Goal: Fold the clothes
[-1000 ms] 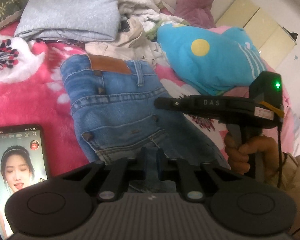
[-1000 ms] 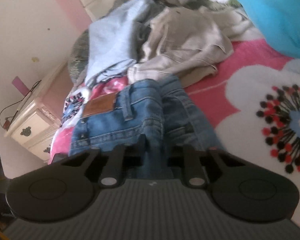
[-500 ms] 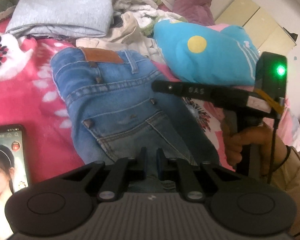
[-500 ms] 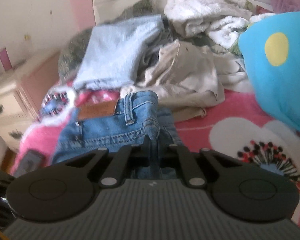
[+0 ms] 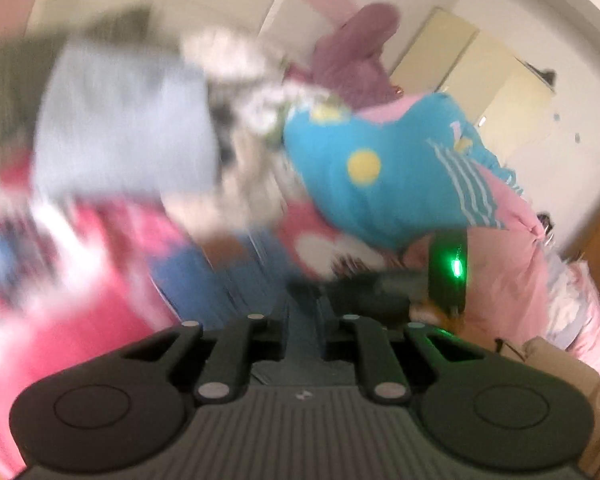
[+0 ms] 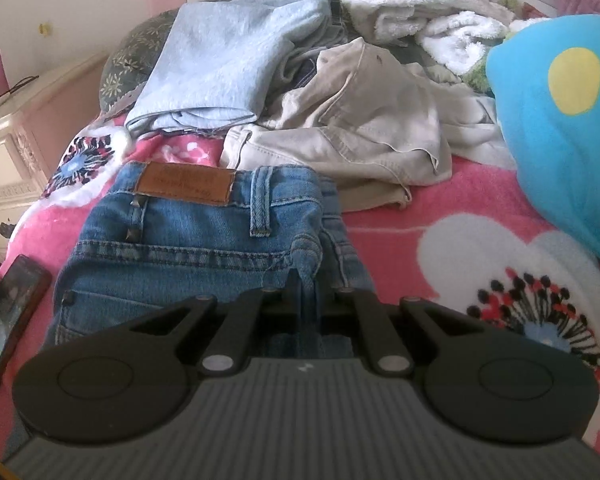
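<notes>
Blue jeans [image 6: 188, 240] with a brown leather patch lie on the pink flowered blanket [image 6: 420, 208]. My right gripper [image 6: 306, 280] is shut on a raised fold of denim at the jeans' right edge. The left wrist view is badly blurred by motion. There my left gripper [image 5: 304, 312] has a strip of the jeans [image 5: 220, 280] filling the gap between its fingers, and its jaws are opening slightly. The right gripper's body with its green light [image 5: 455, 268] shows just right of my left fingers.
Behind the jeans lie a folded light blue garment [image 6: 228, 52], a crumpled beige garment [image 6: 360, 120] and white towels [image 6: 412, 0]. A turquoise plush cushion [image 6: 560, 140] fills the right. A phone [image 6: 8, 320] lies at the left bed edge by a cream nightstand [image 6: 4, 152].
The left gripper has lifted with denim still between its fingers; its view swung up and blurred, and the phone left it. The right gripper rolled level, still pinching the fold.
</notes>
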Demonstrator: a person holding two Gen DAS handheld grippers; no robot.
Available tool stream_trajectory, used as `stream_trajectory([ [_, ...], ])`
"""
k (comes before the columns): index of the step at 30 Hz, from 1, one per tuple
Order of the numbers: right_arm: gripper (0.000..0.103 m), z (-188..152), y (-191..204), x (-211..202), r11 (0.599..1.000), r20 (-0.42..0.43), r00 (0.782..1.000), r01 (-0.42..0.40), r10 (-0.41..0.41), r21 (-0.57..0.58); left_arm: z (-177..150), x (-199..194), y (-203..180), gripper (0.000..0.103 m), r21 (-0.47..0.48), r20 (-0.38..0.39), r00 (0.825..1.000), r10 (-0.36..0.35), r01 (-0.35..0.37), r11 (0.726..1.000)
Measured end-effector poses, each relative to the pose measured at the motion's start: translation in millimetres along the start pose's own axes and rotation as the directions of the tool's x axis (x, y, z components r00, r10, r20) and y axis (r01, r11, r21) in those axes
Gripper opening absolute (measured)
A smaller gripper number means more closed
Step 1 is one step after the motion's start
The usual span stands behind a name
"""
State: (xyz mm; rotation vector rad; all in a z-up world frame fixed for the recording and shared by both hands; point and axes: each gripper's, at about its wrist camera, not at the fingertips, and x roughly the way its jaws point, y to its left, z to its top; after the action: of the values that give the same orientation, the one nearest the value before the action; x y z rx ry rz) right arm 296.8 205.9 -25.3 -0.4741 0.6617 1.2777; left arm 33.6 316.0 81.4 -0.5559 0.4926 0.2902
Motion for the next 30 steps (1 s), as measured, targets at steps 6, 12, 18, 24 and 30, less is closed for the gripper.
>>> stream_trajectory([
  [6,0.006,-2.6,-0.7,0.7,1.000,0.009,1.000,-0.005,0.005,0.007,52.7,13.1,13.5,0.037,0.411,-0.015,0.990,0.140,-0.122,0.904],
  [12,0.007,-4.4,-0.5,0.5,1.000,0.019,1.000,-0.005,0.005,0.004,40.5,76.6,31.5,0.016,0.555,-0.086,0.989,0.116,-0.050,0.830],
  [18,0.007,-3.5,-1.3,1.2,1.000,0.015,1.000,-0.012,0.012,-0.017,34.0,114.4,27.7,0.014,0.632,-0.128,0.992,0.005,0.077,0.771],
  [24,0.009,-4.6,-3.8,3.6,1.000,0.011,1.000,-0.021,0.021,-0.015,24.7,140.6,37.3,0.012,0.647,-0.177,0.983,0.055,0.074,0.759],
  [30,0.010,-5.4,-4.5,6.0,1.000,0.009,1.000,-0.026,0.026,-0.011,29.9,128.7,35.1,0.013,0.628,-0.144,0.990,0.002,0.090,0.773],
])
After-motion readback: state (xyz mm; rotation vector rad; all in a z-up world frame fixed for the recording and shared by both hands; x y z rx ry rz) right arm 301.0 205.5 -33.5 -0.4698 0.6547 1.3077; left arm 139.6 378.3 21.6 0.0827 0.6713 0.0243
